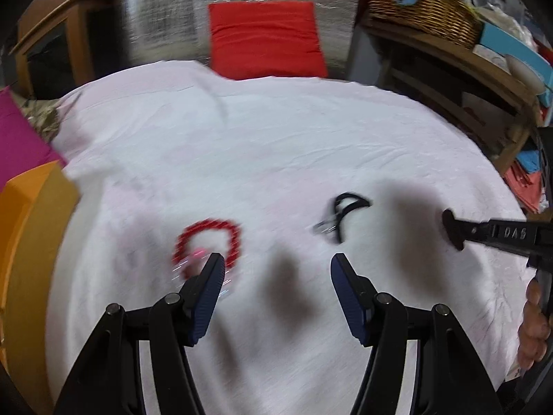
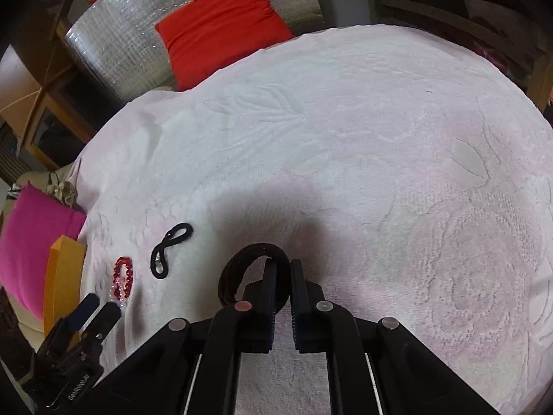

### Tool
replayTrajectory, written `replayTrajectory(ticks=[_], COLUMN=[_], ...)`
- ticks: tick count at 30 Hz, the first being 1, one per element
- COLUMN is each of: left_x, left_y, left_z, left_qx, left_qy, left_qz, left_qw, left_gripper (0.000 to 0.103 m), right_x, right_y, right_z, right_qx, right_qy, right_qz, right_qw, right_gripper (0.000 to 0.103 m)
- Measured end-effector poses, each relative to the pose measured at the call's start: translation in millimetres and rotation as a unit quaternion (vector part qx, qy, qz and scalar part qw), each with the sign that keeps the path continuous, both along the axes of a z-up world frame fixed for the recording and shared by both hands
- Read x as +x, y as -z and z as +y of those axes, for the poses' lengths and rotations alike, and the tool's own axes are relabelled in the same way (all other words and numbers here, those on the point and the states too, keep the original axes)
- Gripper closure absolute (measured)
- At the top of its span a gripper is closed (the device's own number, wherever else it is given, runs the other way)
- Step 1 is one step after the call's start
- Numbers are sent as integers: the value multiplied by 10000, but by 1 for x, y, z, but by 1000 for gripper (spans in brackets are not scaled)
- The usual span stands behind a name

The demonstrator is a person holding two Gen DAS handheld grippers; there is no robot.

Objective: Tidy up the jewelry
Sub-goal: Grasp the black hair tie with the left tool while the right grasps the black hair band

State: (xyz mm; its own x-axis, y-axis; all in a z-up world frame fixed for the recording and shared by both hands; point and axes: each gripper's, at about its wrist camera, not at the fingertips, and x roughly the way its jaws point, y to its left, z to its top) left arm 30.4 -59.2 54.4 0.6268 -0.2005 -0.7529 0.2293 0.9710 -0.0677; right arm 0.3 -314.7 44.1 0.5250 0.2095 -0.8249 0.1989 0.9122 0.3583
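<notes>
A: What jewelry is seen on the white embossed bedspread (image 2: 345, 131)?

B: A red beaded bracelet (image 1: 207, 242) is laid flat as a ring, blurred in the left wrist view. Near it, to its right, a black cord loop (image 1: 345, 212) with a small metal piece is twisted into a figure eight. A dark brown band (image 2: 242, 273) is seen only in the right wrist view.

A: How are the jaws set?

B: The left gripper (image 1: 276, 269) is held well open over the bedspread, nothing between its pads; one fingertip (image 1: 214, 266) overlaps the bracelet's near edge. The right gripper (image 2: 283, 269) is closed on the dark band.

A: Any containers?

B: A wicker basket (image 1: 421, 10) on a wooden shelf is shown only by the left wrist view, blue cloth lying in it. An orange box (image 2: 64, 276) is seen at the bedspread's left edge; its contents cannot be told.
</notes>
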Motion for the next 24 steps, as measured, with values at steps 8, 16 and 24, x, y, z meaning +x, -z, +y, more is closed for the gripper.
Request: replayTrajectory(ticks=[8,16,24], left_x=[32,54,41], left_y=[13,28,15], left_z=[-34,-40,-40], left_qx=[-114,-205,-337], left_qy=[157,189,476], left_qz=[146,162,158], left_qw=[9997,9995,9982], left_gripper=[39,79,95], right_x=[2,3,2], right_y=[0,2,-5], right_z=[-2,2,4], right_qx=[158,160,147], right_qy=[32,-56,-48], right_qz=[45,93,-109], right_qw=[9999,9998,9998], right_gripper=[95,95,95])
